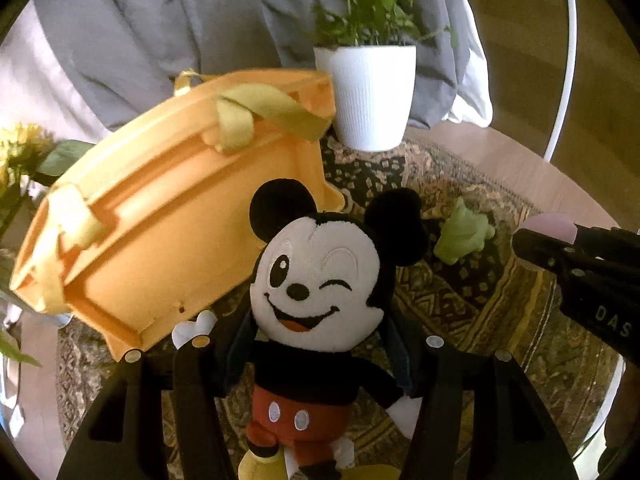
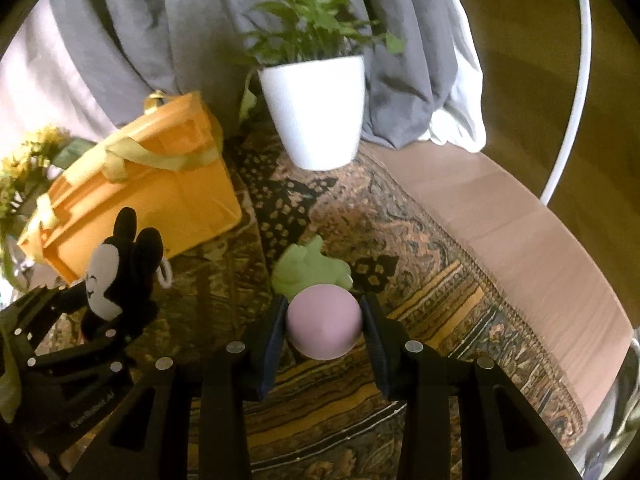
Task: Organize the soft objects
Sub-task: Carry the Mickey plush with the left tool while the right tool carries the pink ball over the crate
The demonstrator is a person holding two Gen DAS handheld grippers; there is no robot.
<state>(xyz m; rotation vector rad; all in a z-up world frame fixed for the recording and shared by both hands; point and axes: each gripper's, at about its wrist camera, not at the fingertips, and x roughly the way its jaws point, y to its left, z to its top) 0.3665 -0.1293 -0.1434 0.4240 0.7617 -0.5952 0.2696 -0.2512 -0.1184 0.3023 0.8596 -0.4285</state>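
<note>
Left gripper (image 1: pixel 320 364): closed on a mouse plush (image 1: pixel 316 300) — its pads press the black torso from both sides, just below the head.
Mouse plush: upright between the fingers, winking face toward the left wrist camera, red shorts and yellow shoes hanging low in that view. The right wrist view shows it side-on (image 2: pixel 116 276) at the far left, head above the left gripper (image 2: pixel 86 322).
Right gripper (image 2: pixel 324 336): clamped on a pink ball (image 2: pixel 322 322), one pad on each side. From the left wrist view only its tip (image 1: pixel 532 246) shows at the right edge, a sliver of the pink ball (image 1: pixel 550 226) above it.
Green soft toy (image 2: pixel 310 272): lying on the patterned rug (image 2: pixel 420 280), just beyond the pink ball and partly hidden behind it; to the right of the plush's head in the left wrist view (image 1: pixel 462 234).
Orange bin (image 1: pixel 168 208): behind and left of the plush, tilted in the picture, pale yellow ribbon handles across it. Whether it touches the plush cannot be told.
White plant pot (image 2: pixel 316 112): with green leaves, standing at the far edge of the rug, in front of grey fabric (image 2: pixel 160 32).
Yellow flowers (image 2: pixel 28 168): at the left edge, beside the bin.
</note>
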